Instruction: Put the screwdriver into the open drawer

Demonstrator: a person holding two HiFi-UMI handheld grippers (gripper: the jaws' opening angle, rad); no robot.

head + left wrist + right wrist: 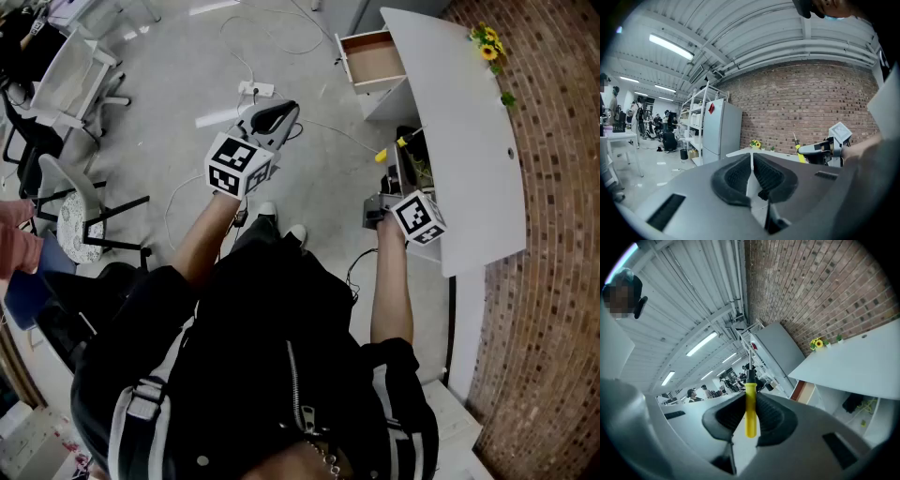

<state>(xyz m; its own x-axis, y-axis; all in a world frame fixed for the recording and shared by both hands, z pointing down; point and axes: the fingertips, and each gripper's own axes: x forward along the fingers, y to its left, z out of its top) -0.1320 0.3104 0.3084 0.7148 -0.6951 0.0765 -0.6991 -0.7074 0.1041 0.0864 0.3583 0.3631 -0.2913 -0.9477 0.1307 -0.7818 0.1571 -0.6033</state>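
The screwdriver point(750, 405) has a yellow handle and a black collar, and its thin shaft points away from me. My right gripper point(750, 417) is shut on that handle. In the head view the right gripper point(388, 176) hangs beside the white desk point(469, 141), with the screwdriver point(382, 155) sticking out ahead of it. The open drawer point(373, 58), wood-lined, stands out from the desk's far end, well beyond the tool. My left gripper point(279, 118) floats over the floor to the left, shut with nothing in it. Its pads point(761, 174) meet, and the screwdriver point(800, 153) shows off to its right.
A power strip point(255, 90) with loose cables lies on the floor between the grippers and the drawer. Office chairs point(80, 84) stand at the left. Yellow flowers point(487, 42) sit on the desk by the brick wall point(553, 234). A dark shelf space point(412, 161) opens under the desk.
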